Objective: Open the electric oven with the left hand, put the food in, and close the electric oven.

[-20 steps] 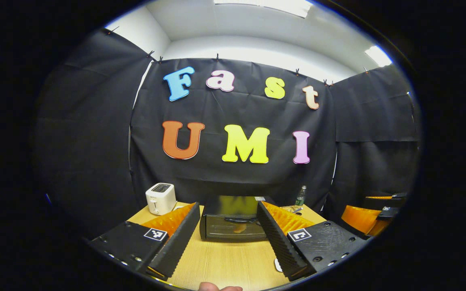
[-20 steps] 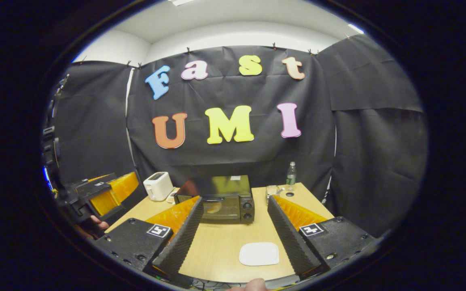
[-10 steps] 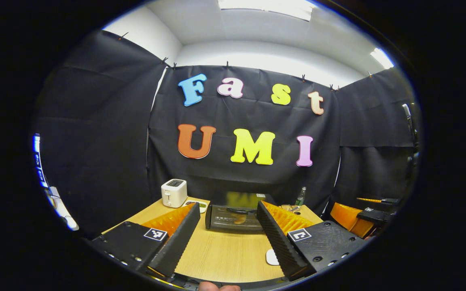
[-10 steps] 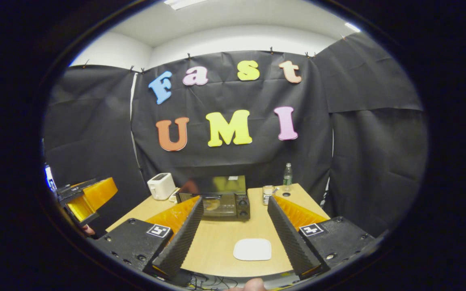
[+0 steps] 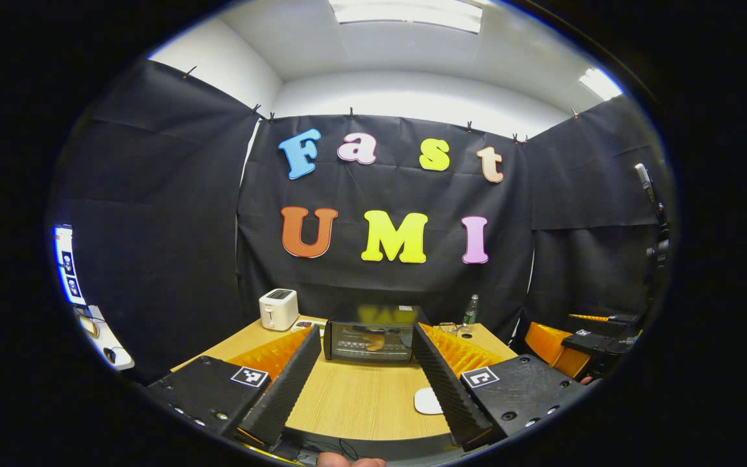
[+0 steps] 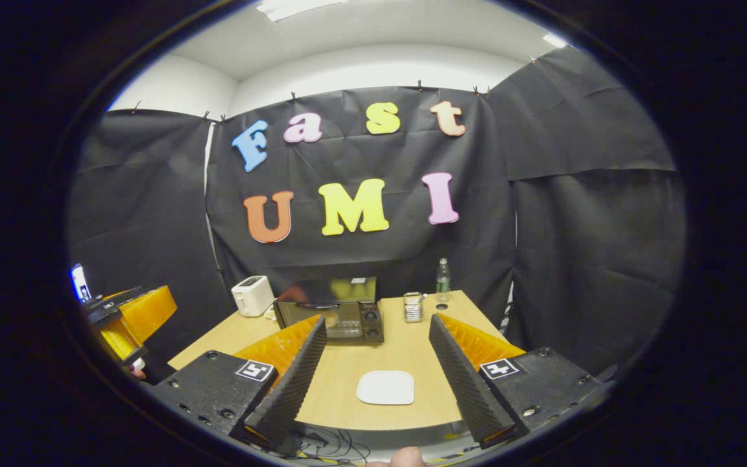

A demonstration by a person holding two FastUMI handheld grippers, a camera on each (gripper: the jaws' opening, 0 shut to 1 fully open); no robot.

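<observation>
Over the last second I have pulled both claws back from the counter (image 5: 360, 402): the electric oven (image 5: 368, 342) looks smaller and farther off than it did, and the near edge of the counter with loose cables below it has come into the right gripper view. My left claw (image 5: 364, 379) stands wide open with nothing between its fingers, held off the near edge and pointed straight at the oven; my right claw (image 6: 377, 370) is equally wide open and empty, and the white plate (image 6: 385, 388) lies bare on the counter between its fingers. The oven sits at the far middle of the counter with its door shut, and through the glass I can make out something orange-brown that I take for the food (image 5: 375, 339) (small at this range, so I won't swear to it). A white toaster (image 5: 278, 309) stands to the oven's left, a bottle (image 5: 471, 311) to its right. With the door closed, the plate empty and both claws backing away, I judge the task finished.
</observation>
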